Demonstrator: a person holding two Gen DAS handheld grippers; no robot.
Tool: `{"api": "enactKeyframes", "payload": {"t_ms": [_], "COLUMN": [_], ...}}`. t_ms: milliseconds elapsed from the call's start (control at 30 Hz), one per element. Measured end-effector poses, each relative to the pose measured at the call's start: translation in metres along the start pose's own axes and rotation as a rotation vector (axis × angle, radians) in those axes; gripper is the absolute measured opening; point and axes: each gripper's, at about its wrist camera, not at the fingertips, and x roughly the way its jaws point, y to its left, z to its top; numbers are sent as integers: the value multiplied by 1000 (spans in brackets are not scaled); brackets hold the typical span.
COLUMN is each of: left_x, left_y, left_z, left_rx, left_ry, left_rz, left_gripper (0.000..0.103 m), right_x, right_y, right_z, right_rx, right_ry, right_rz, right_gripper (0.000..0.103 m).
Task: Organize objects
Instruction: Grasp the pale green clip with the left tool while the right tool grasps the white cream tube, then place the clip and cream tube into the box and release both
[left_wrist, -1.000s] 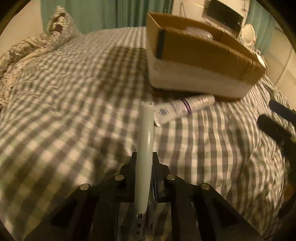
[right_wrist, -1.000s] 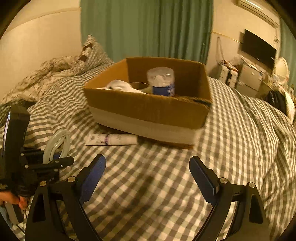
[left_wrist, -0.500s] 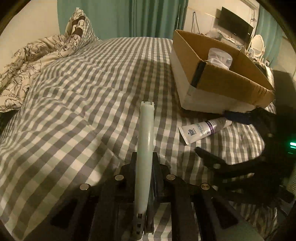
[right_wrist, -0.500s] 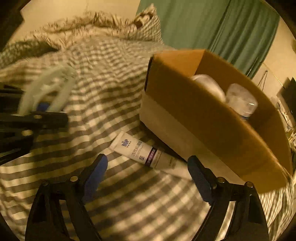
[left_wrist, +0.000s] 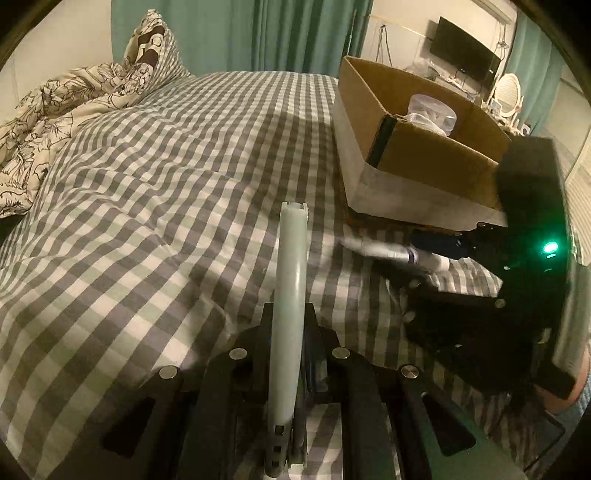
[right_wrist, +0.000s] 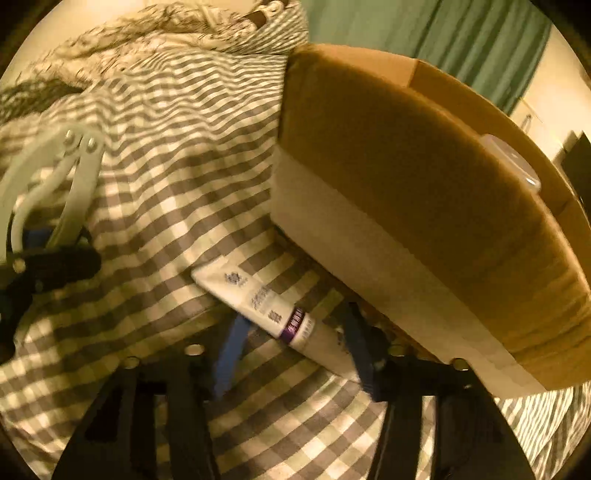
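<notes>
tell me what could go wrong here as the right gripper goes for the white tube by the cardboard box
1. The white squeeze tube with the purple band lies tight against the brown cardboard box, so the right gripper, its jaws open around the tube, may nudge or catch the box wall.
2. The soft grey-and-white checked bedcover could give way, letting the tube slip.
3. The left gripper, shut on a pale green plastic tool, is close by and could collide.

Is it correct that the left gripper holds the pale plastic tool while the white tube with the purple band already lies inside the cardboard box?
Not quite. The tube is not inside the cardboard box; the right wrist view shows it lying on the checked bedcover beside the box, between the right gripper's fingers. The left gripper does hold the pale tool.
</notes>
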Motion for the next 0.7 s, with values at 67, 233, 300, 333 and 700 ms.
{"api": "enactKeyframes", "payload": {"t_ms": [67,233,300,333,700], "left_x": [-1,-10,-18,-23,-105], "left_y": [-1,-7,-12,-16,-53], "left_z": [0,-1,0,0,31], "left_rx": [5,16,22,31,113], "left_ry": [-5,-13,-21,-26,-146], "left_rz": [-5,-45,-79,-92,-254], "left_gripper": [13,13,13,13,13], "right_x": [-10,-48,-62,-68,-166], "right_y": [-1,-4,-6,-6,-43], "right_z": [-1,-10,-13,-15,-21], "right_rx": [5,76,114,131,238], "right_ry": [-14,-51,-55,-55,-205], "right_rz": [6,66,103,114,147], "right_gripper": [28,15,15,15,15]}}
